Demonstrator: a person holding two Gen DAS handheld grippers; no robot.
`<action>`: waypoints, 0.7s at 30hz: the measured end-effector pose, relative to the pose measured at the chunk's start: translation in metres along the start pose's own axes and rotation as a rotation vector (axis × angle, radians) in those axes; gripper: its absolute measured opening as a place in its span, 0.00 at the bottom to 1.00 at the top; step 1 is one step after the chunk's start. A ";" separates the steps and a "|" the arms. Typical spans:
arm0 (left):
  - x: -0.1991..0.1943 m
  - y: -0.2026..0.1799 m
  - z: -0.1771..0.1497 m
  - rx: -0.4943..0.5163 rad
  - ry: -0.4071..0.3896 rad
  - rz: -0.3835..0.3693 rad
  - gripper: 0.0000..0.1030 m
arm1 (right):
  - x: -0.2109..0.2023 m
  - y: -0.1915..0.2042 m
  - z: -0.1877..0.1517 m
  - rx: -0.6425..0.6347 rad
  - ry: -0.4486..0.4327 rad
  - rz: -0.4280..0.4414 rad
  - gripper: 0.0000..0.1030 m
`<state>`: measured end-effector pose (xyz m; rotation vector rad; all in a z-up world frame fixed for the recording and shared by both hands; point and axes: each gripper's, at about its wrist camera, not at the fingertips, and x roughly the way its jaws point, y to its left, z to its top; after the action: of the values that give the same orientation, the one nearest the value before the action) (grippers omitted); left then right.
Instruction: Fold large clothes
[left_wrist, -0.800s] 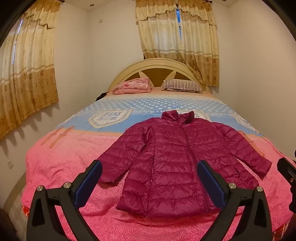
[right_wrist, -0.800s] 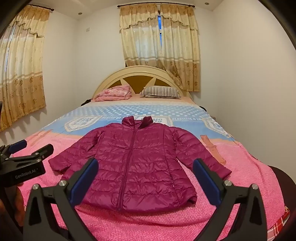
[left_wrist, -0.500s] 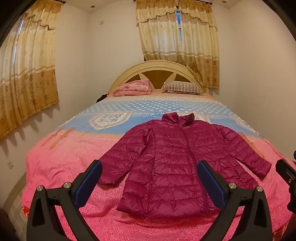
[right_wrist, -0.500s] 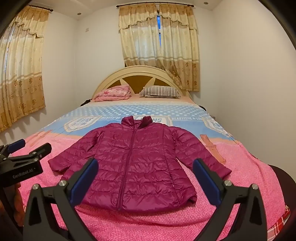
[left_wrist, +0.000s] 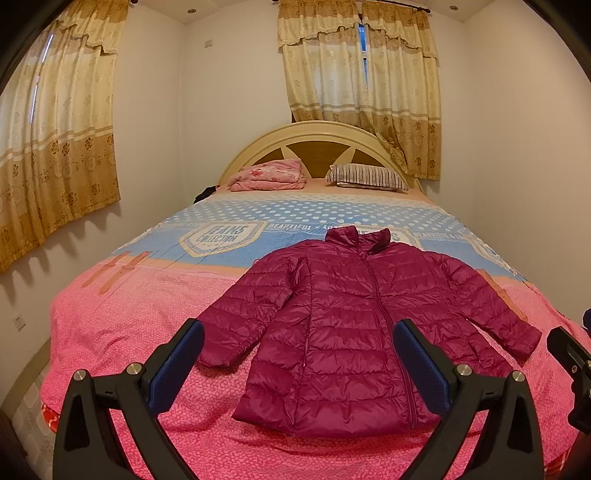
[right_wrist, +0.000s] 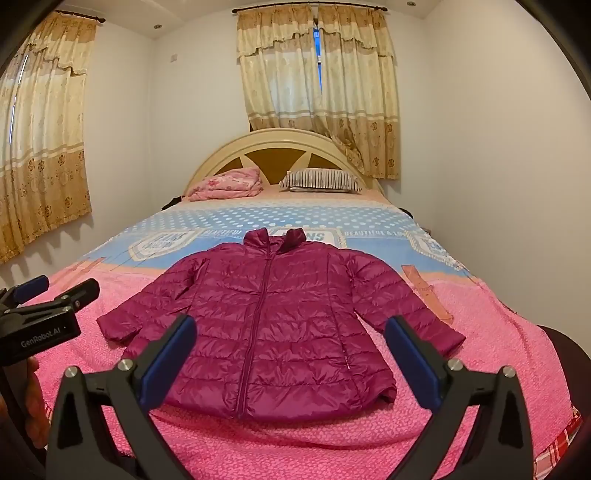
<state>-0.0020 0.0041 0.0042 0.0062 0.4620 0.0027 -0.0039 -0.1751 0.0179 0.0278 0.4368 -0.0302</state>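
Hovering both the left hand-held gripper (left_wrist: 298, 360) and the right hand-held gripper (right_wrist: 290, 352) with jaws spread wide and empty, we face the magenta quilted puffer jacket (left_wrist: 354, 332) lying flat, zipped, sleeves outspread, on the pink-and-blue bed (left_wrist: 129, 317).

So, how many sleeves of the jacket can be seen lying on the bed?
2. The magenta quilted puffer jacket lies flat: one sleeve spread to its left, the other sleeve to its right. Neither is folded in.
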 end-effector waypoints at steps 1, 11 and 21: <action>0.001 0.000 0.000 -0.002 0.001 0.001 0.99 | 0.000 0.000 0.000 0.001 0.001 0.000 1.00; 0.001 0.002 0.000 -0.009 -0.004 0.013 0.99 | 0.004 0.001 -0.005 0.008 0.005 0.005 1.00; 0.002 0.006 -0.001 -0.019 -0.008 0.016 0.99 | 0.004 0.001 -0.005 0.009 0.007 0.007 1.00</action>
<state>-0.0005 0.0098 0.0023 -0.0091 0.4540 0.0234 -0.0022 -0.1736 0.0120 0.0383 0.4437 -0.0250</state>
